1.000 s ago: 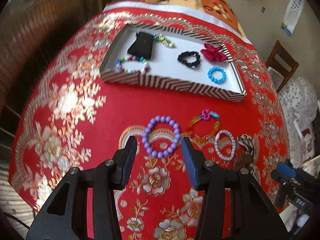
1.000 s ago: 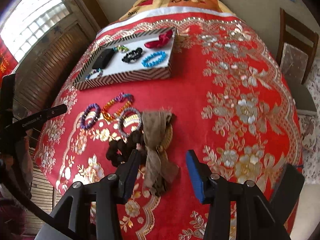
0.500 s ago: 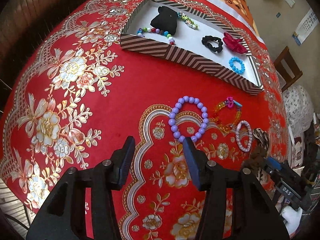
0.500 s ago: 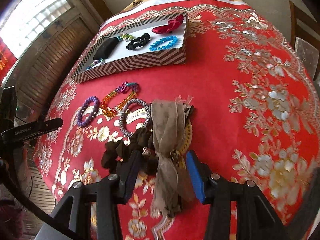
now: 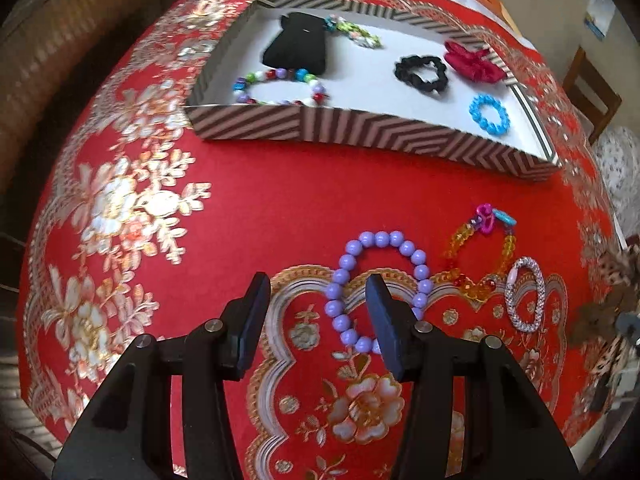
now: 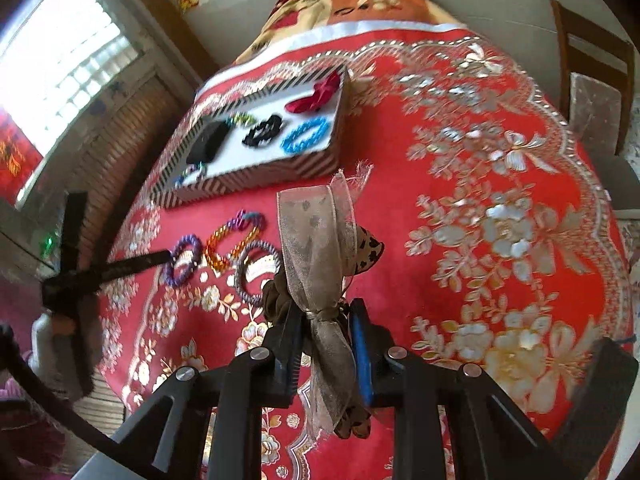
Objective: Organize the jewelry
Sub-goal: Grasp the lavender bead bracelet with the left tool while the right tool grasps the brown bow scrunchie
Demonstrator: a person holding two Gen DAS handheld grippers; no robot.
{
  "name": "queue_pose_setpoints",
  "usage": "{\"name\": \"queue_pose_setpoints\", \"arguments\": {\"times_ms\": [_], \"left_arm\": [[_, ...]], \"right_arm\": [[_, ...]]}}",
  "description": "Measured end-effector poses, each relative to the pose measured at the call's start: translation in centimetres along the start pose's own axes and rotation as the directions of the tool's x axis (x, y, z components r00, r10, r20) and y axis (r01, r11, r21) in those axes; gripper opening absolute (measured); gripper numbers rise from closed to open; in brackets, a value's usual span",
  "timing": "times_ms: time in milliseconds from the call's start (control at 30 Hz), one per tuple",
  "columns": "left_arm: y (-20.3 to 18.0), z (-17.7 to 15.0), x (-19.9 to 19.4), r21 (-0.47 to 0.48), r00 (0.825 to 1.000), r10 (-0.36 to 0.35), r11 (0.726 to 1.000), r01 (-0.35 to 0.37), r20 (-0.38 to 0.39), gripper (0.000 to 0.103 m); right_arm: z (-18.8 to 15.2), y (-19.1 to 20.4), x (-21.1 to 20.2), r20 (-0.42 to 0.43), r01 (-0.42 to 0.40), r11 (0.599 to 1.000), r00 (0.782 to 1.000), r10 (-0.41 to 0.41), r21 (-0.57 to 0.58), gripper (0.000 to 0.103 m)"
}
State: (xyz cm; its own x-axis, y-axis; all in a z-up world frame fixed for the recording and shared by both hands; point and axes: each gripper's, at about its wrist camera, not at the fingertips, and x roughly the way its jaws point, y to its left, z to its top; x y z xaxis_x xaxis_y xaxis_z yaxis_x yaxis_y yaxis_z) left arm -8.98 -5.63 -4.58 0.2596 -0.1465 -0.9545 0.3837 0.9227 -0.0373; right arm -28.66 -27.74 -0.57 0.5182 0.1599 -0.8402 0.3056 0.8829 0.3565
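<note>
My right gripper is shut on a beige ribbon hair bow and holds it lifted above the red cloth. My left gripper is open, low over the cloth, with the purple bead bracelet partly between its fingers. An orange bead bracelet and a silver bracelet lie to its right. The striped tray at the back holds a black pouch, a multicolour bead bracelet, a black scrunchie, a red bow and a blue bracelet.
The table is covered by a red and gold flowered cloth. A wooden chair stands at the far right. A shuttered window is on the left. The left gripper shows in the right wrist view beside the purple bracelet.
My right gripper closed on the hair bow and lifted it off the cloth. My left gripper moved forward to the purple bracelet, still open.
</note>
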Motion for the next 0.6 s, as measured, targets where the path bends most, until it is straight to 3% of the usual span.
{"name": "queue_pose_setpoints", "arguments": {"times_ms": [67, 100, 167, 300, 600], "left_arm": [[-0.1, 0.1, 0.5, 0.0, 1.0, -0.023, 1.0, 0.023, -0.01, 0.036], [-0.3, 0.1, 0.4, 0.01, 1.0, -0.014, 1.0, 0.014, 0.011, 0.019], [-0.3, 0.5, 0.6, 0.018, 1.0, -0.008, 1.0, 0.008, 0.005, 0.009], [0.1, 0.8, 0.2, -0.017, 0.996, -0.089, 0.996, 0.088, -0.019, 0.008], [-0.5, 1.9, -5.3, 0.035, 0.993, -0.087, 0.996, 0.085, 0.077, 0.008]], "right_arm": [[0.3, -0.1, -0.5, 0.012, -0.001, 1.0, 1.0, 0.001, 0.01, 0.021], [0.3, -0.1, -0.6, 0.015, -0.002, 1.0, 1.0, 0.002, 0.012, 0.021], [0.4, -0.1, -0.9, 0.023, -0.007, 1.0, 1.0, 0.007, 0.017, 0.021], [0.6, 0.2, -1.1, 0.026, -0.019, 1.0, 0.999, 0.019, 0.01, 0.021], [2.8, 2.2, -1.9, 0.058, -0.045, 0.998, 0.997, 0.047, -0.043, 0.021]]}}
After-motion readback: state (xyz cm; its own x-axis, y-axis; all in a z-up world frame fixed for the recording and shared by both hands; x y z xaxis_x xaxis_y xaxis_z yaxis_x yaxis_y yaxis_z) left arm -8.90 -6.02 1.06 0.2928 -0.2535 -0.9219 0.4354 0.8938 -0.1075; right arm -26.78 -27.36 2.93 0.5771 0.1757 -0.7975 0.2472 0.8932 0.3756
